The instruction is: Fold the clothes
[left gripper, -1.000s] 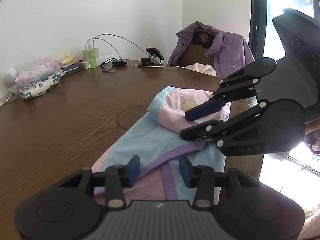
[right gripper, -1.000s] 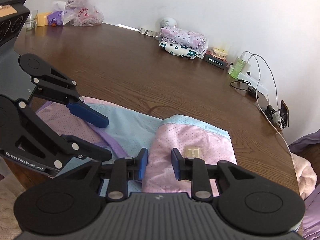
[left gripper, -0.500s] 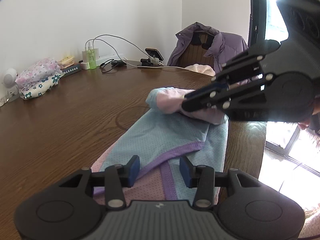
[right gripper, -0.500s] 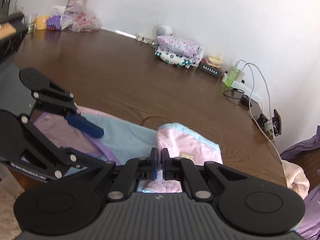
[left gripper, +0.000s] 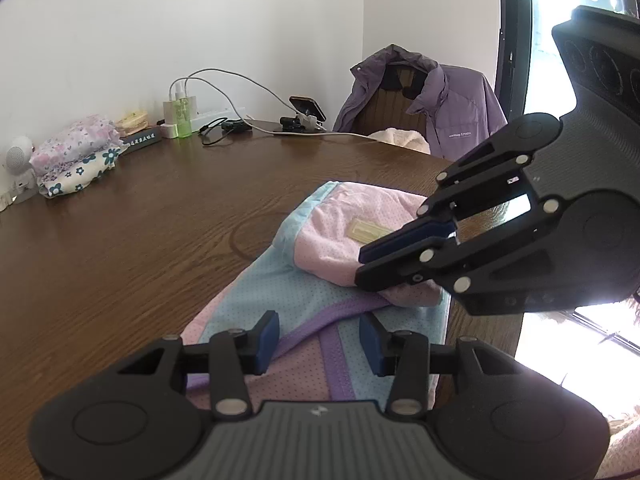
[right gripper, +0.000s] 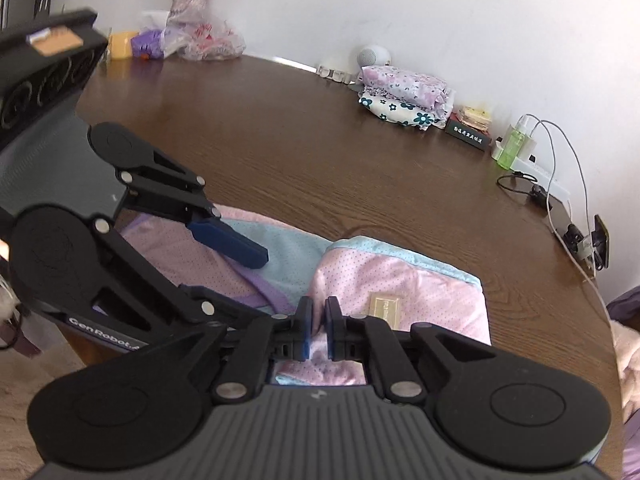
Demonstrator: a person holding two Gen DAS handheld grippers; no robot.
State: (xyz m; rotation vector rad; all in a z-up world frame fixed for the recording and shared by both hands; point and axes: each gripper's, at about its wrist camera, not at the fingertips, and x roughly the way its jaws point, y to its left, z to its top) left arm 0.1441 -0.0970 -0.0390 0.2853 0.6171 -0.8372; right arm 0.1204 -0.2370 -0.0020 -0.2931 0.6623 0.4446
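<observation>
The garment (right gripper: 400, 280) was pink and pale blue, finely dotted, trimmed in purple. Both grippers wore black with blue pads (left gripper: 267, 336). The table (left gripper: 120, 240) was dark brown woodgrain; the jacket (left gripper: 456, 120) purple; the folded cloths (right gripper: 404, 92) floral.

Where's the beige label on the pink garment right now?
The beige label lies on the folded pink part of the garment at the table's near edge, just right of the right claw in the right wrist view.
</observation>
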